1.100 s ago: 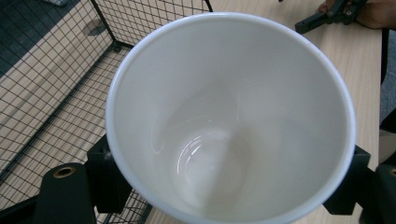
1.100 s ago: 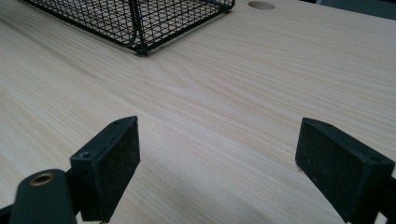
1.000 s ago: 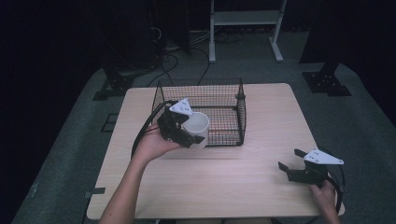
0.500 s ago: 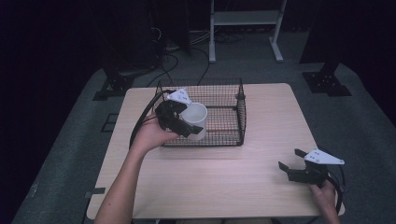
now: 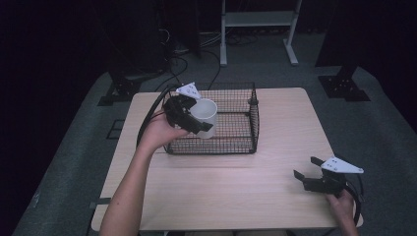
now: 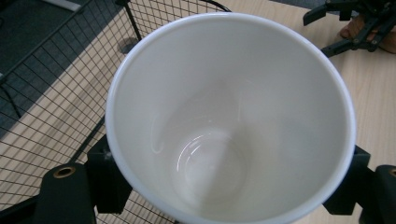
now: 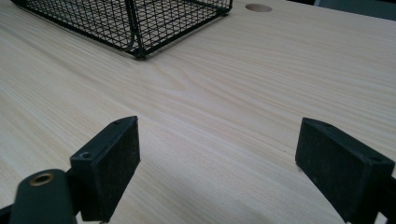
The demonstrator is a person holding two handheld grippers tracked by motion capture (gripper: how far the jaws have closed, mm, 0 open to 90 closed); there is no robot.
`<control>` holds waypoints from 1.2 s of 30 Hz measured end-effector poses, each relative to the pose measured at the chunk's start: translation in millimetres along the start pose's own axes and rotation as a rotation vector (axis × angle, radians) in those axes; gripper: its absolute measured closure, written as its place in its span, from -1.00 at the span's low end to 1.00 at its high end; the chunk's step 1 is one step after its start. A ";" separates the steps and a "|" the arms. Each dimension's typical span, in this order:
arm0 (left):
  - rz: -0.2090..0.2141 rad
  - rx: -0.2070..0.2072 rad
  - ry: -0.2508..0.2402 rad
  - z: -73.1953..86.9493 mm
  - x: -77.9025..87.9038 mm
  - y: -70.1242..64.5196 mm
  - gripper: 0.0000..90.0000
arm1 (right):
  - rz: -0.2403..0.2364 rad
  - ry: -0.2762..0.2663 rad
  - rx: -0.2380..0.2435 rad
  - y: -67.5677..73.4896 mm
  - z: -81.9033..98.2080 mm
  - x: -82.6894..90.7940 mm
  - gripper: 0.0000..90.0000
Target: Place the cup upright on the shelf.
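A white cup (image 5: pixel 205 117) hangs over the left part of the black wire basket (image 5: pixel 246 118), held above its floor. My left gripper (image 5: pixel 196 120) is shut on the cup from both sides. In the left gripper view the cup (image 6: pixel 233 116) is empty and its mouth faces the camera, with the basket's mesh (image 6: pixel 56 93) behind it. My right gripper (image 5: pixel 306 171) rests open near the table's front right corner. Nothing lies between its two pads (image 7: pixel 112 163), just bare wood.
The light wooden table (image 5: pixel 275 147) carries the basket in its back middle. A round hole (image 7: pixel 258 7) in the tabletop lies past the basket's corner (image 7: pixel 137 51). A white frame stand (image 5: pixel 255 19) and dark stands are on the floor behind.
My left gripper has carried the cup up and farther from me, from the basket's front wall to over its left interior. The right gripper has stayed put.
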State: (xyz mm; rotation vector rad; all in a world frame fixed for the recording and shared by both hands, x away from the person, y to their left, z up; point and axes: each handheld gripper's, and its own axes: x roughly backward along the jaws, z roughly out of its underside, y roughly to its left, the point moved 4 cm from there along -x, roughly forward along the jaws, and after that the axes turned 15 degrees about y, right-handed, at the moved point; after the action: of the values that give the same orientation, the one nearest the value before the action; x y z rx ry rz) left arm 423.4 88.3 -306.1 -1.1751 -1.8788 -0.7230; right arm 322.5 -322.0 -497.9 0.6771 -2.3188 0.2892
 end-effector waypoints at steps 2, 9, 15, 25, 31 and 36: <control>0.001 0.002 0.004 -1.5 -0.6 2.8 -0.53 | 0.000 -0.002 0.000 -0.2 0.0 0.1 -0.71; 0.000 0.003 0.014 -5.4 -6.3 10.9 -0.53 | -0.001 -0.002 0.000 0.0 0.0 0.1 -0.71; 0.009 0.008 0.028 -6.7 -14.1 17.6 -0.53 | -0.001 -0.003 0.000 0.0 0.0 0.2 -0.71; 0.020 0.040 0.055 -6.4 -34.2 32.6 -0.53 | -0.002 -0.004 -0.001 -0.4 0.1 0.3 -0.71; 0.025 0.063 0.079 -5.8 -48.8 43.5 -0.53 | -0.004 -0.005 -0.002 -0.5 0.1 0.4 -0.71; 0.021 0.071 0.080 -6.5 -57.7 49.0 -0.53 | -0.004 -0.006 -0.005 -0.6 0.1 0.5 -0.71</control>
State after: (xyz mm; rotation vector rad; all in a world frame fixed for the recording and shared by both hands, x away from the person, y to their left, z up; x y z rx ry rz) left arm 485.1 76.5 -348.7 -1.1038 -1.8085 -0.6763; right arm 322.5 -322.7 -497.6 0.6815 -2.3227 0.2801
